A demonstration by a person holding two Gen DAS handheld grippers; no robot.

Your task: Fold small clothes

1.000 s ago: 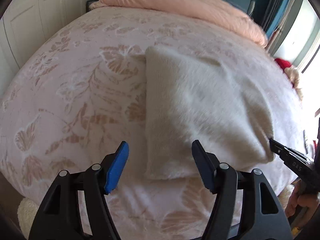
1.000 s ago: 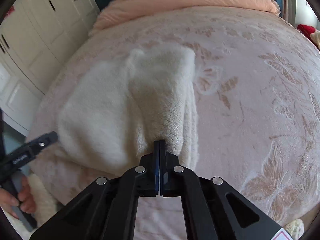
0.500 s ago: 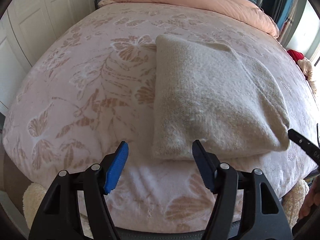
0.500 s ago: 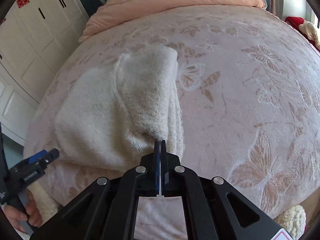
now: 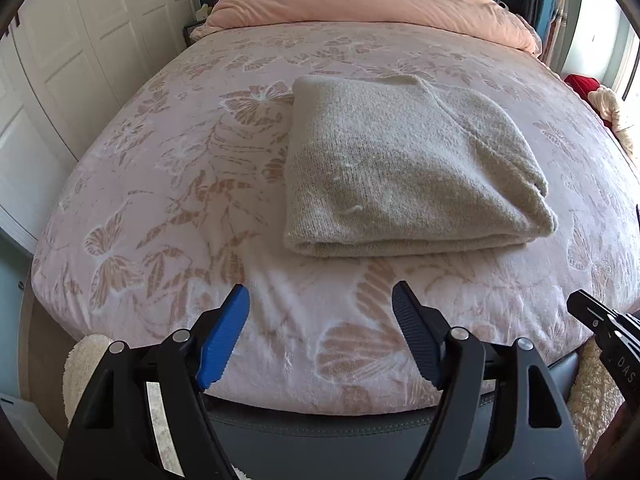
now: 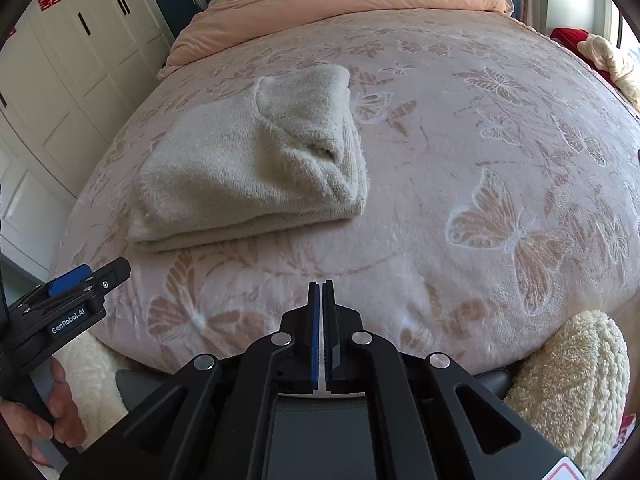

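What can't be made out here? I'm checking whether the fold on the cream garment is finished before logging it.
- Cream garment: its underside and inner layers are hidden by the top layer in both views, so sleeve placement is unknown.
- Far edge of the garment: foreshortened in both views.
- Right gripper: in the left wrist view, cut off by the frame edge.
- Left gripper: open, empty; in the right wrist view, one finger hides the other.
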